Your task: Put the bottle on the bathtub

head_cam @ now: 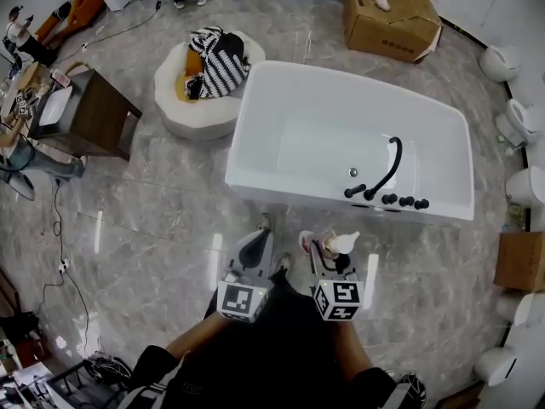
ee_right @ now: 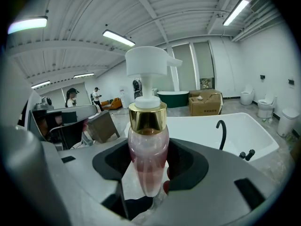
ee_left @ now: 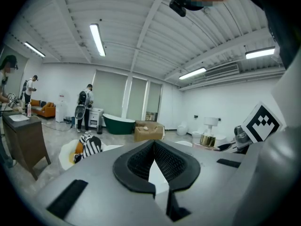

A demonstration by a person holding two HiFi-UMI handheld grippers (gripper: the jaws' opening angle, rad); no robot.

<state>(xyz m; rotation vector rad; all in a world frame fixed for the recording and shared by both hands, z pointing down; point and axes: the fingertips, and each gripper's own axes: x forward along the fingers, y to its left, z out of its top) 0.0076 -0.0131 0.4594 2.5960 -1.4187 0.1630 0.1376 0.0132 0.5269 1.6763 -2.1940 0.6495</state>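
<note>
**Bottle** [ee_right: 148,159]: pink, see-through body, gold collar, white pump head. You hold it in the right gripper [ee_right: 149,171], whose jaws close on the lower body. It stands roughly upright, pump head topmost. In the head view it sits at lower centre of the frame [head_cam: 339,245], in the air short of the tub's near wall and touching no surface.

**Right gripper** [head_cam: 328,254]: occupied, clamped on the bottle. The grip looks steady.

**Left gripper** [ee_left: 154,147]: the jaws are drawn together at their tips with nothing between them. It is idle at lower centre of the head view [head_cam: 254,250], just beside the right gripper.

**Bathtub** [head_cam: 281,196]: white and freestanding, across the middle of the frame. A black faucet [head_cam: 387,173] and its knobs stand on the near rim towards the right. The rim to the left of the faucet looks bare.

**Other stock:** a round white pouf [head_cam: 204,113] at upper left, a cardboard box [head_cam: 392,20] at upper right.

**Progress:** the pick-up is done, since you have the bottle in hand. The placing is not done. What remains, by my reading, is to carry it forward over the rim, set it down upright on a flat stretch, open the jaws and draw clear. The rim looks narrow, so you should land the base squarely.
</note>
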